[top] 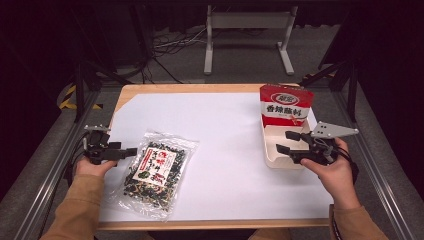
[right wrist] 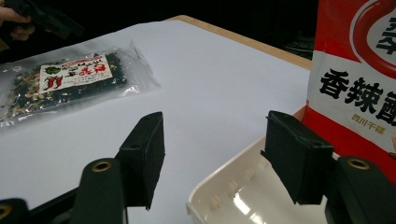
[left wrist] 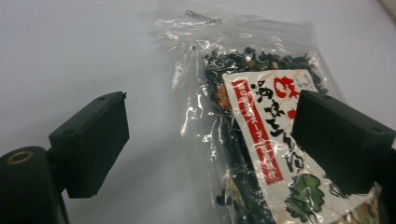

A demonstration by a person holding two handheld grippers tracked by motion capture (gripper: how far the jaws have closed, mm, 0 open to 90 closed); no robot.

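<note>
A clear bag of dark dried mix (top: 155,172) with a white and red label lies flat on the left of the white sheet. My left gripper (top: 131,151) is open at the bag's left edge. In the left gripper view its jaws (left wrist: 210,107) stand wide apart just above the bag (left wrist: 261,130), not pressing on it. A red and white packet (top: 285,105) stands upright at the far end of a white tray (top: 272,160) on the right. My right gripper (top: 285,141) is open over the tray's left rim (right wrist: 219,186), holding nothing, with the packet (right wrist: 359,84) close on its right.
A white sheet (top: 225,130) covers most of the wooden table, whose edge shows at the back and front. Metal rails run along both sides of the table. A white frame stand (top: 247,30) and cables sit on the floor behind.
</note>
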